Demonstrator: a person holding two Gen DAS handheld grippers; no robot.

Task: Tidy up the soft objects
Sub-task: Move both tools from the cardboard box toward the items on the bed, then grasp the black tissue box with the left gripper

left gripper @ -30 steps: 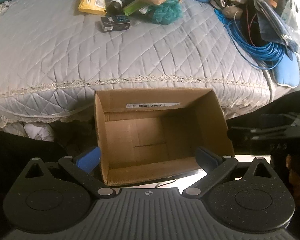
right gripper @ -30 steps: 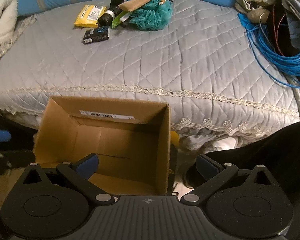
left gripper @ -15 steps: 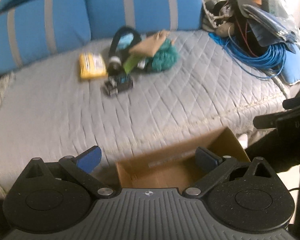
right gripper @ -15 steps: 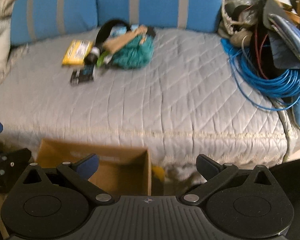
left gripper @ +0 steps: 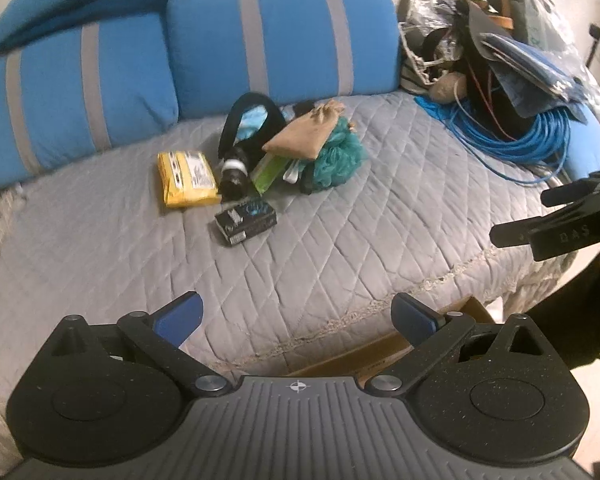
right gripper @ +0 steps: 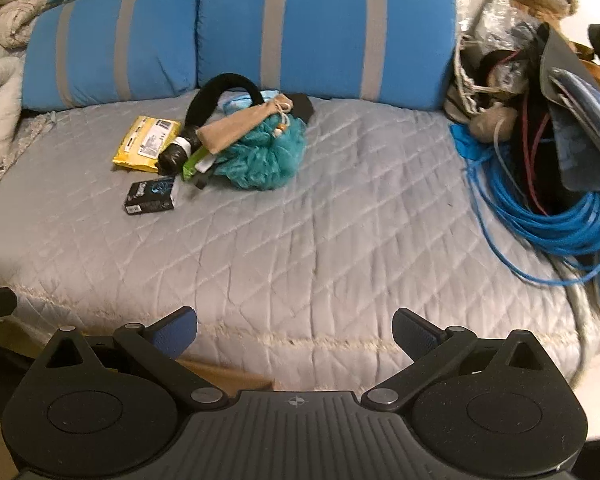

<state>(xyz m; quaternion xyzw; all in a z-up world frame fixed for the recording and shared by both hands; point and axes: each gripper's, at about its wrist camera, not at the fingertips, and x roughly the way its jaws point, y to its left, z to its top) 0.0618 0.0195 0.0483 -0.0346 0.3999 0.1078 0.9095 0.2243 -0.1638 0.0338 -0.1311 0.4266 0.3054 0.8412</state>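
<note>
Currently both grippers, left (left gripper: pixel 296 316) and right (right gripper: pixel 294 330), jaws wide, empty; risk: loofah (right gripper: pixel 266 156) grab drags pouch (right gripper: pixel 240 128) w/ it.

Fluffy teal mesh bath pouf (right gripper: pixel 260 158) lies on grey quilted bedspread (right gripper: pixel 340 240), mid-back. Tan cloth drawstring pouch (right gripper: pixel 236 130) lies flat, tilted, atop pouf. Curved black padded band (right gripper: pixel 216 92) arches just behind. Yellow soft packet (right gripper: pixel 146 143) lies flat, left of the pile.
</note>
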